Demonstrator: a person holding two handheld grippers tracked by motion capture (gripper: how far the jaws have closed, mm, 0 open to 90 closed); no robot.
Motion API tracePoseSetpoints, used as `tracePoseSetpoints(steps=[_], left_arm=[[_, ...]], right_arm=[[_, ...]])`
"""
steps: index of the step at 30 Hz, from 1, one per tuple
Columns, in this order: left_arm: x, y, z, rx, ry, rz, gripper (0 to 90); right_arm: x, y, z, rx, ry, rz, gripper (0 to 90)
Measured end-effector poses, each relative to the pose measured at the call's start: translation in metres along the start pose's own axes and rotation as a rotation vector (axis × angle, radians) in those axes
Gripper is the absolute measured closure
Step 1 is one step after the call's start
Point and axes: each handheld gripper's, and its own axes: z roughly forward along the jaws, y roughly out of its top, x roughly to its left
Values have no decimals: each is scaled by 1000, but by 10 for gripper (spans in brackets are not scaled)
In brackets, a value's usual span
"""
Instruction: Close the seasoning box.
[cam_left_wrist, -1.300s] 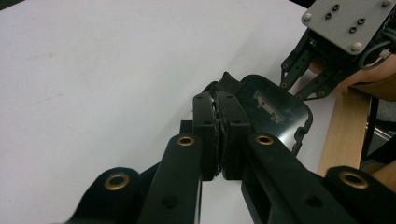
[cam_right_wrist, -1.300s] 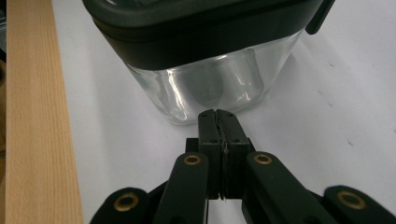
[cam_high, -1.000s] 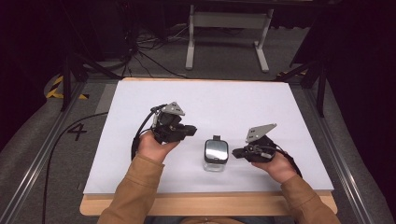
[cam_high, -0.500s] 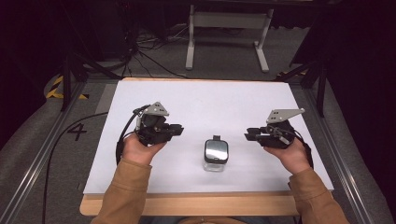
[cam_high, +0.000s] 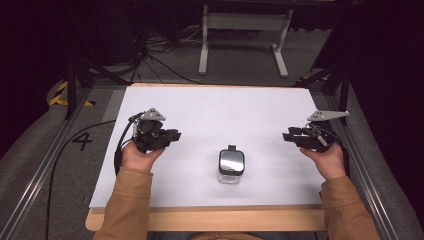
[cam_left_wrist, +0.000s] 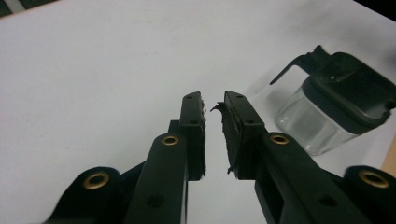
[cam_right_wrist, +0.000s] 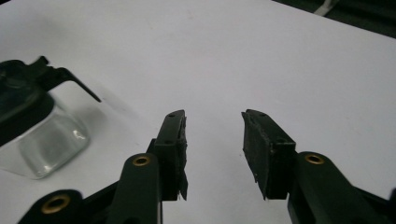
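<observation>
Standing jar: a small clear glass jar (cam_high: 231, 166) with a black hinged lid sits upright on the white sheet, near the front edge and about midway between the two hands, touched by neither.
Jar lid: black, closed on the jar, with a thin black clasp sticking out at the far side; seen in the left gripper view (cam_left_wrist: 337, 103) and the right gripper view (cam_right_wrist: 33, 122) as well.
Left gripper: the left gripper (cam_high: 171, 135) is held above the sheet to the left of the jar, well apart from it, jaws pointing toward the middle; in its own view (cam_left_wrist: 214, 122) the jaws stand a narrow slit apart with nothing between them, the pads frayed.
Right gripper: the right gripper (cam_high: 287, 135) is held near the right edge of the sheet, well apart from the jar; in its own view (cam_right_wrist: 214, 140) the jaws are spread wide and empty.
Hands: left hand (cam_high: 138, 155) and right hand (cam_high: 327, 161), in tan sleeves.
Bench: a wooden bench (cam_high: 210, 219) covered by a white sheet (cam_high: 225, 110).
Surroundings: grey floor with cables and a white frame stand (cam_high: 245, 37) beyond the bench.
</observation>
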Motion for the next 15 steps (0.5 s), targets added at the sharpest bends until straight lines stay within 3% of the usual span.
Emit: tracePoseSetpoints(steps=[7, 10, 12, 15], left_arm=[[19, -15, 18, 25, 22, -40, 773], [22, -18, 24, 34, 27, -27, 738], [22, -20, 29, 45, 31, -28, 727], [22, -23, 38, 76, 48, 4, 668]], right_arm=[[-24, -22, 17, 25, -59, 19, 527], [-33, -33, 29, 61, -60, 58, 515], [-35, -35, 30, 67, -60, 66, 510], [-36, -38, 36, 80, -53, 72, 476]])
